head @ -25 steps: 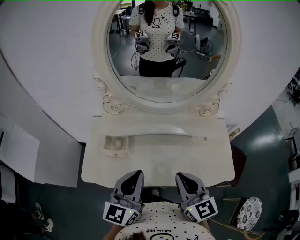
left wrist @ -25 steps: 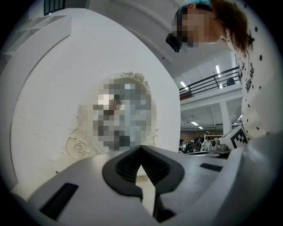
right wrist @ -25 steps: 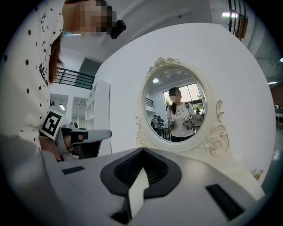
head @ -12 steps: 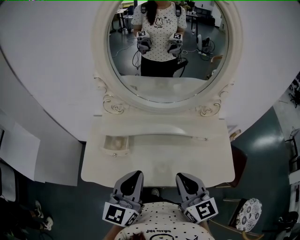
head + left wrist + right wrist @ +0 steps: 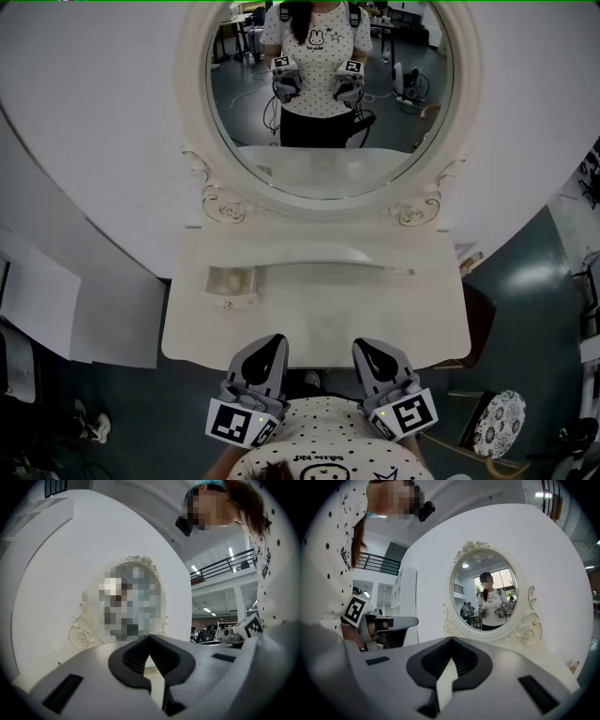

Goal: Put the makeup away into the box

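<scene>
Facing mirror [image 5: 394,141] — left gripper [image 5: 270,347], right gripper [image 5: 368,351] closed.

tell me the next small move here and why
Probably open the right gripper and reach forward toward the slim item at the back right of the table. It and the left gripper are both shut, empty and held at the near edge, while the clear box sits back left.
</scene>
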A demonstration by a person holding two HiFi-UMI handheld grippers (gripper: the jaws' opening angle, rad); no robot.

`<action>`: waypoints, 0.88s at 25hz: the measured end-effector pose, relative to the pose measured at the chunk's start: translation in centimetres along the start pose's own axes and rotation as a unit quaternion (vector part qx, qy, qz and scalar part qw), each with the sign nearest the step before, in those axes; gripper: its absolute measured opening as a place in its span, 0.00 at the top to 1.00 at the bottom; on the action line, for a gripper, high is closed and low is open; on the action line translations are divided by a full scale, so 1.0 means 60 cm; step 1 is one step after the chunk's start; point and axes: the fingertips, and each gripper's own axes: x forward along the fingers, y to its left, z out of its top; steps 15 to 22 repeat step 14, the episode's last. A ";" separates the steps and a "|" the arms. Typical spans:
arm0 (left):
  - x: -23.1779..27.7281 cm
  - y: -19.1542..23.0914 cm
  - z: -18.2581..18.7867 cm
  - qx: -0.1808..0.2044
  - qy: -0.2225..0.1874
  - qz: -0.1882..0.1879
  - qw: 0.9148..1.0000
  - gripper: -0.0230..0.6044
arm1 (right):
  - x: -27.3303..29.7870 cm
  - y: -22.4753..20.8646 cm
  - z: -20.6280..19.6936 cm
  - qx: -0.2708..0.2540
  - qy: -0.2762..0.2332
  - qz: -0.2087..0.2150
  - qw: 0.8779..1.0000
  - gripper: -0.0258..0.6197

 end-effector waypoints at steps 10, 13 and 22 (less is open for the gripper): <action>0.015 -0.007 0.023 0.012 -0.028 -0.005 1.000 0.97 | 0.026 0.010 0.011 -0.011 -0.001 0.022 1.000 0.95; 0.028 -0.001 0.017 0.019 -0.043 0.004 0.999 0.97 | 0.049 0.001 0.012 -0.030 -0.023 0.040 0.999 0.95; 0.032 0.001 0.014 0.021 -0.046 0.007 0.999 0.97 | 0.056 -0.002 0.012 -0.036 -0.031 0.045 0.998 0.95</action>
